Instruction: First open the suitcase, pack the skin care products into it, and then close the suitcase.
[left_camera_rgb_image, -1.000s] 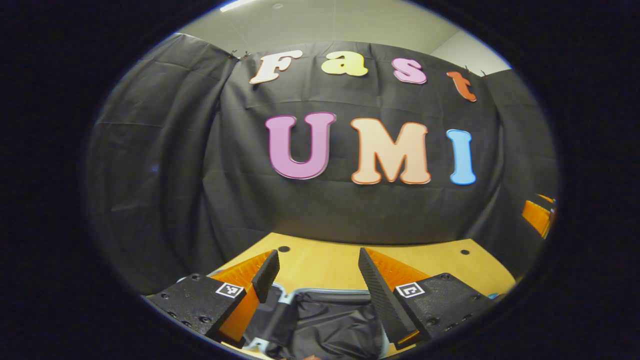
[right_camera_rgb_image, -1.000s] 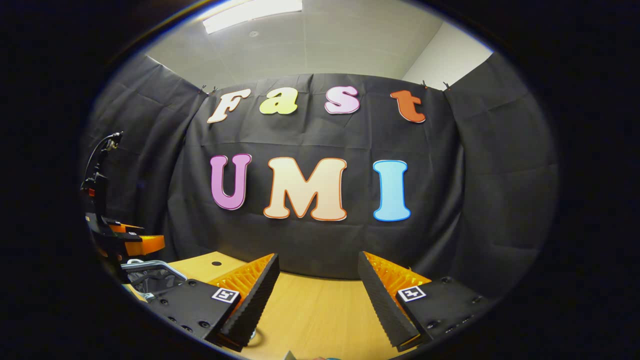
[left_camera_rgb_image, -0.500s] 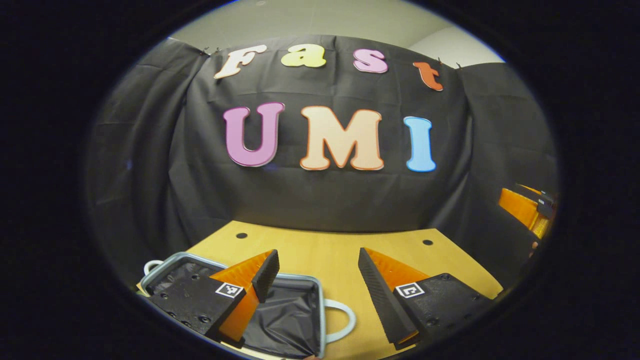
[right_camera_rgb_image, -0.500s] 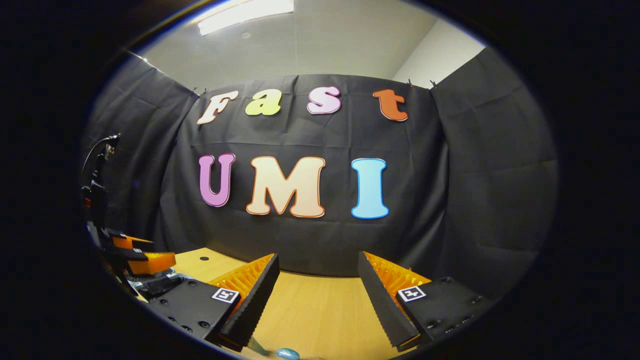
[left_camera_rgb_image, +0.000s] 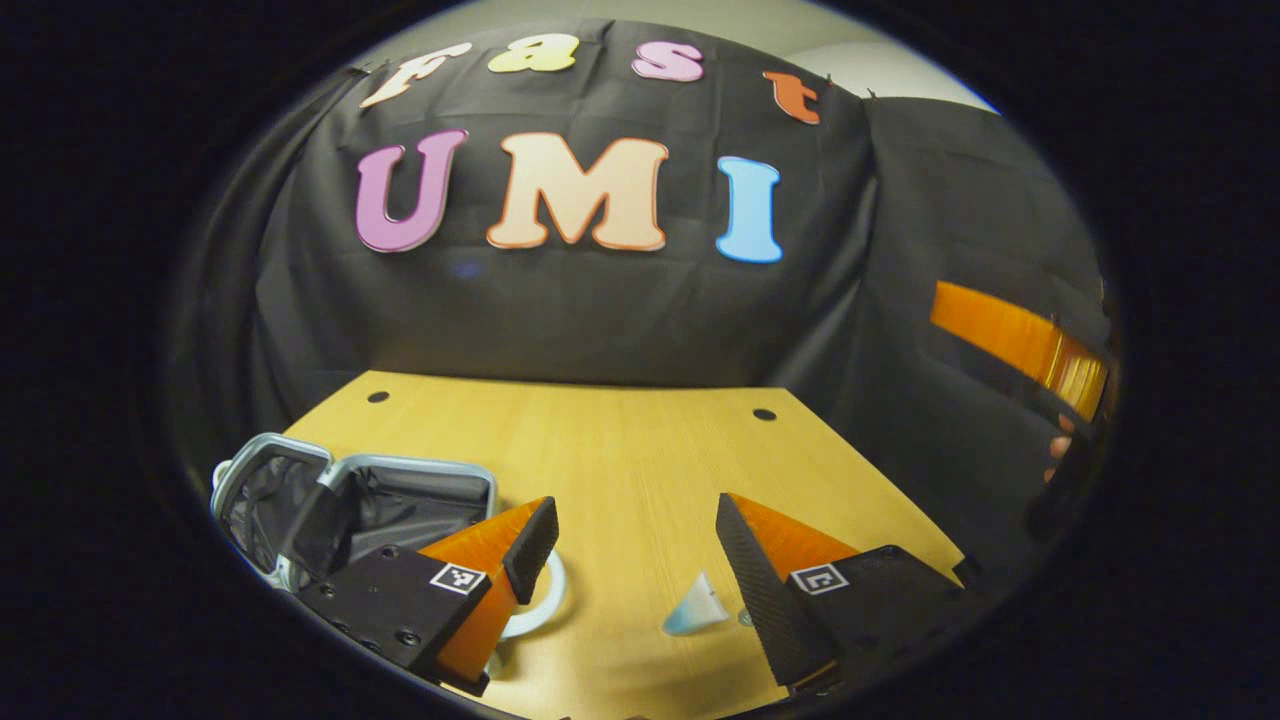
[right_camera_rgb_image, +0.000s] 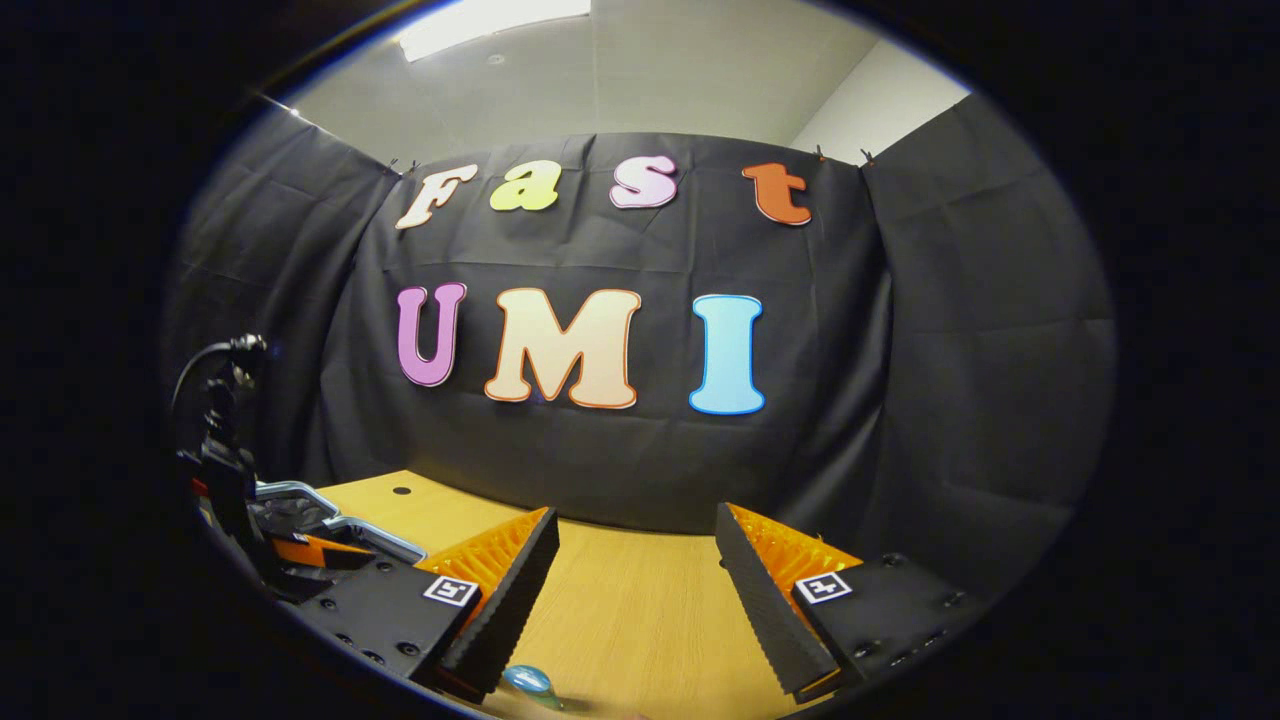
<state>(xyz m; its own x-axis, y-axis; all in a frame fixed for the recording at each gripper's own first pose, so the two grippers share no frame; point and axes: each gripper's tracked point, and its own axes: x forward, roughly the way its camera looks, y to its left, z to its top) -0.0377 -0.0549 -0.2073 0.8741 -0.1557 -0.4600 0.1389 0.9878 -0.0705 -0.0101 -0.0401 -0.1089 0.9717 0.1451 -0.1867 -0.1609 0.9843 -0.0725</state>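
Left gripper view, from left to right: a small suitcase (left_camera_rgb_image: 350, 495) lies open at the near left of the wooden desk (left_camera_rgb_image: 600, 440), its dark lining exposed and a white loop handle (left_camera_rgb_image: 545, 600) just beside the left gripper (left_camera_rgb_image: 630, 540). The fingers of that gripper stand wide apart with nothing between them. Near the right finger, a small pale blue and white skin care tube (left_camera_rgb_image: 695, 608) rests on the desk, outside the case. At the far right edge the other gripper (left_camera_rgb_image: 1010, 335) appears, held by a hand.

Right gripper view, from left to right: the suitcase rim (right_camera_rgb_image: 330, 515) at the left, partly hidden; then the right gripper (right_camera_rgb_image: 635, 560), fingers also wide and empty; a blue rounded item (right_camera_rgb_image: 528, 680) lies at the near edge beside its left finger.

Judging by this, opening is done; packing and closing remain. The tube is seen through the left view, the blue item through the right.
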